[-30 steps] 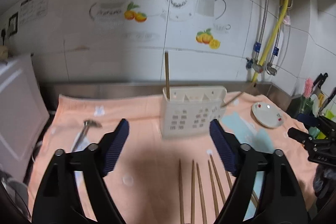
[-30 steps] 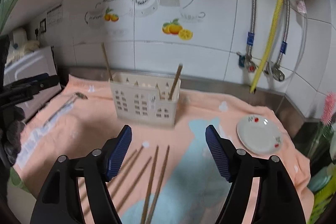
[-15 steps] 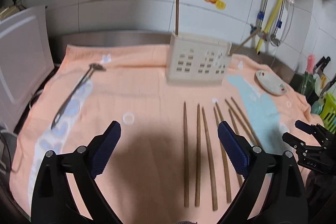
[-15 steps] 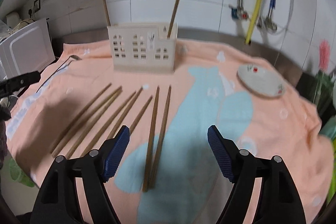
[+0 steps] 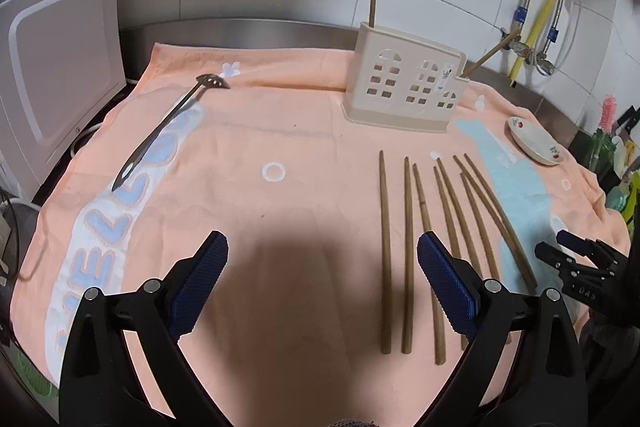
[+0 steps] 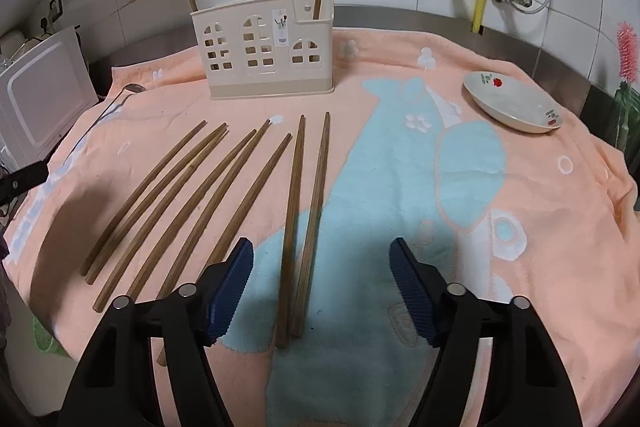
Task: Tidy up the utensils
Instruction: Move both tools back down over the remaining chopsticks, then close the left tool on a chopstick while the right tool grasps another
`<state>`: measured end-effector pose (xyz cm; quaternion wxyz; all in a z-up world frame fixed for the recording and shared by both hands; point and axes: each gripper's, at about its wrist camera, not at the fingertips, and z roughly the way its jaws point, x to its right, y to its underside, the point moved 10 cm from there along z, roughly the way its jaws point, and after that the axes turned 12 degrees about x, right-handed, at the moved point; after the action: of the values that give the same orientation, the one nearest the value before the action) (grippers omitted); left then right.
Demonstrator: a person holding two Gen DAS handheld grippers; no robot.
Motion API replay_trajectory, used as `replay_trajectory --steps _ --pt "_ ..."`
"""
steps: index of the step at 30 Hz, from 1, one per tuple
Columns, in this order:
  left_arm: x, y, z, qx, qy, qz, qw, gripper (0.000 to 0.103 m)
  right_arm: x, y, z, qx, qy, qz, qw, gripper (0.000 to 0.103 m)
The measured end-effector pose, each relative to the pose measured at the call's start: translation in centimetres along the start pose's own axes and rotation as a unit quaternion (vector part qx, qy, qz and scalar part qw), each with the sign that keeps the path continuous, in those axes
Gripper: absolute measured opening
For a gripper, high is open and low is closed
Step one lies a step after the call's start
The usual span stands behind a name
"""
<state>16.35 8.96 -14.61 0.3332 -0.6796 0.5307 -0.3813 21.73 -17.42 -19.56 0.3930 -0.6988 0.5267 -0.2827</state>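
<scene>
Step in hand: we are bringing both grippers down over the loose chopsticks (image 6: pixel 224 203) lying on the towel (image 6: pixel 500 211), near its front edge.
Left gripper (image 5: pixel 322 281): its jaws have just been opening and are now standing spread wide; nothing is between them but bare towel, with the nearest chopsticks just beside its right finger.
Right gripper (image 6: pixel 322 285): its jaws have just been closing somewhat yet are standing apart; the thick ends of two chopsticks are lying between the pads, untouched.
Done so far: two chopsticks are already standing in the holder (image 6: pixel 264 47), one at each end; the holder is sitting toward the back edge of the towel.
Left to do: we are counting eight chopsticks lying flat in a rough fan, tips pointing at the holder. A slotted spoon (image 5: pixel 168 125) is lying near the towel's left edge, well apart from the chopsticks.
Other items: a small dish (image 6: pixel 512 103) is resting near the right back corner of the towel.
Progress: we are judging the task as early, with most of the utensils not yet sorted.
Next need: we are expecting the right jaws to close on the pair between them.
</scene>
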Motion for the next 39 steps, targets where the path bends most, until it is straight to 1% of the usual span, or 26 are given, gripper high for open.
replay_trajectory --steps 5,8,10,12,20,21,29,35,39 --pt "-0.4 0.6 0.1 -0.006 -0.003 -0.005 1.0 0.094 0.1 0.2 0.7 -0.008 0.001 0.004 1.0 0.061" --pt "-0.7 1.0 0.2 -0.012 -0.006 -0.01 0.9999 0.094 0.2 0.4 1.2 -0.015 0.002 0.009 1.0 0.052" --pt "-0.8 1.2 0.2 -0.013 -0.005 -0.011 0.9998 0.094 0.4 0.6 1.6 -0.021 0.005 0.012 1.0 0.048" --pt "-0.8 1.3 0.1 -0.014 -0.005 -0.01 0.9998 0.094 0.4 0.8 1.9 -0.025 0.004 0.014 1.0 0.042" --pt "-0.8 2.1 0.3 -0.022 -0.005 -0.013 0.9997 0.094 -0.1 0.8 2.6 -0.031 -0.001 0.009 0.999 0.031" --pt "-0.8 2.2 0.4 -0.023 -0.004 -0.013 0.9996 0.094 -0.2 0.9 2.7 -0.032 0.0 0.007 0.999 0.028" --pt "-0.5 2.5 0.3 -0.024 0.0 -0.012 0.9996 0.094 -0.3 1.1 3.2 -0.039 0.0 0.006 0.999 0.02" --pt "0.1 2.9 0.4 -0.03 0.005 -0.008 0.9995 0.094 -0.7 1.5 3.8 -0.048 0.0 -0.006 0.999 0.01" --pt "0.6 3.1 0.4 -0.032 0.009 -0.002 0.9995 0.094 -0.6 1.5 3.8 -0.047 0.005 -0.012 0.999 0.008"
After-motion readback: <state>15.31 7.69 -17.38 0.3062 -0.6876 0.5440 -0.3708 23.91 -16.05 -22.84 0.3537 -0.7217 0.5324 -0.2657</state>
